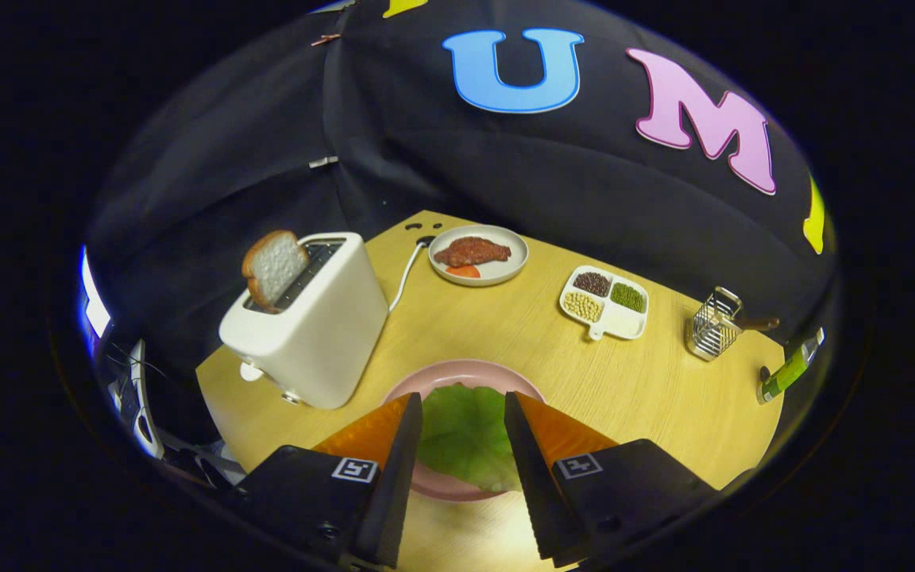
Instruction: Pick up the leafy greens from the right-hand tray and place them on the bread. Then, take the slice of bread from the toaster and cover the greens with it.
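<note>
Gripper poised over pink plate on worktop, jaws parted wide, gripping nothing. Greens lying on the plate, seen in the gap between the jaws, touching neither. Bread beneath the greens hidden. Toaster just beside the plate, bread slice standing up from its slot. Beyond: dish with meat, divided tray of beans, wire basket, all well apart from the jaws.
</note>
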The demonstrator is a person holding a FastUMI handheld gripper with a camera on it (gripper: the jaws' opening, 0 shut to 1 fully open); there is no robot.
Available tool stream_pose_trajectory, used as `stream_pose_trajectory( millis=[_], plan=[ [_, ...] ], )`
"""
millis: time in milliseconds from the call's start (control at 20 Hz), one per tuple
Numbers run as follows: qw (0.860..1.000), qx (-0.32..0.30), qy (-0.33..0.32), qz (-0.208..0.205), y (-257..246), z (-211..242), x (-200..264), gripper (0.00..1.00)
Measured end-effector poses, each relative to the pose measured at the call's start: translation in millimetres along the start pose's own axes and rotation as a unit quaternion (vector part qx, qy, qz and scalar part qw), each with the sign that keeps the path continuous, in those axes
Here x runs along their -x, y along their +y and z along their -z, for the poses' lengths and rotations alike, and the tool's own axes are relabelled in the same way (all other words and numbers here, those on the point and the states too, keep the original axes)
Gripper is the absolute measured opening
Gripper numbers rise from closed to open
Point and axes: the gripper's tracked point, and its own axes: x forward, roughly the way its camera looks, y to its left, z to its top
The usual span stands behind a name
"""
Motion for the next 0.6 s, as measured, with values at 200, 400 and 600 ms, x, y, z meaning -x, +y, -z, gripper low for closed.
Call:
stream_pose_trajectory(
  millis=[200, 400, 600],
  plan=[
    [0.999, -0.003, -0.028, -0.027, 44.9, -47.5, 11.1, 0.66],
    [0.998, 0.000, -0.028, -0.048, 99.0, -91.4, 4.3, 0.66],
    [0.998, 0.007, -0.029, -0.062, 157.8, -131.7, -24.2, 0.66]
  ],
)
